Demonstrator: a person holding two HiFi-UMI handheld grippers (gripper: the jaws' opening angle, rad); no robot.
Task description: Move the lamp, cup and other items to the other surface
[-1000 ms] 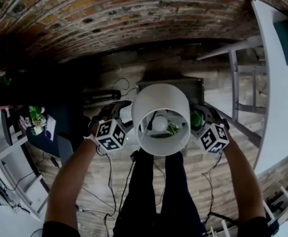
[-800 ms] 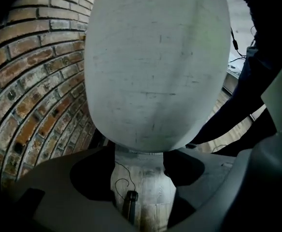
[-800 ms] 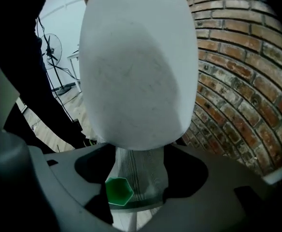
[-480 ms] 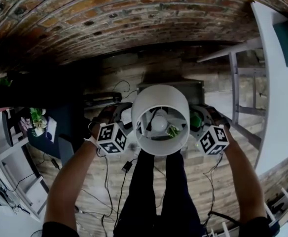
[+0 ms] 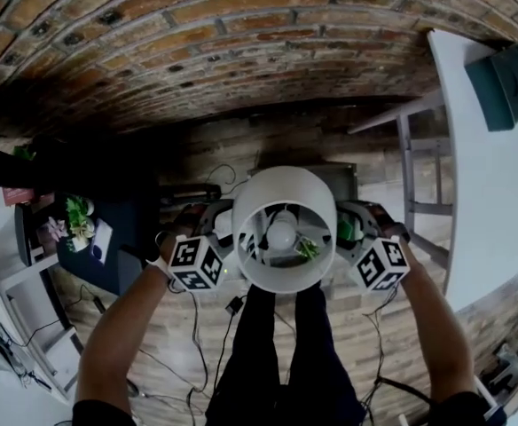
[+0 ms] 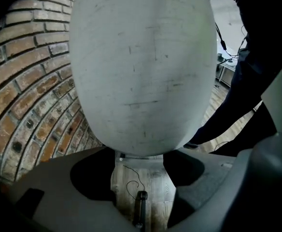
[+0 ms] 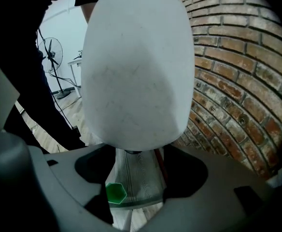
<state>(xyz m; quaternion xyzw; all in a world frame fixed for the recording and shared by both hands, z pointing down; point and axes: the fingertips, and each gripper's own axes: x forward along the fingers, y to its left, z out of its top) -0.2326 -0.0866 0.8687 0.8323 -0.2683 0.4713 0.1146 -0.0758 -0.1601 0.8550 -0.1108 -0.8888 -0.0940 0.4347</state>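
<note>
The lamp (image 5: 283, 229) has a white drum shade with a bulb showing inside it. It hangs in the air in front of me, over my legs and the wood floor. My left gripper (image 5: 226, 231) is under the shade's left side and my right gripper (image 5: 343, 229) under its right side. In the right gripper view the shade (image 7: 136, 66) fills the upper half, and the jaws of that gripper (image 7: 136, 180) close on the ribbed grey base (image 7: 133, 175), which bears a green hexagon (image 7: 116, 193). In the left gripper view that gripper (image 6: 143, 178) holds the lamp just below the shade (image 6: 141, 66).
A brick wall (image 5: 197, 43) runs behind. A dark low table (image 5: 343, 171) stands just beyond the lamp. A white table (image 5: 481, 167) with a teal box (image 5: 503, 78) is at the right, a shelf with flowers (image 5: 73, 224) at the left. Cables and a plug (image 5: 232, 305) lie on the floor.
Both grippers have risen together with the lamp held between them. The dark table behind now shows less, hidden by the shade.
</note>
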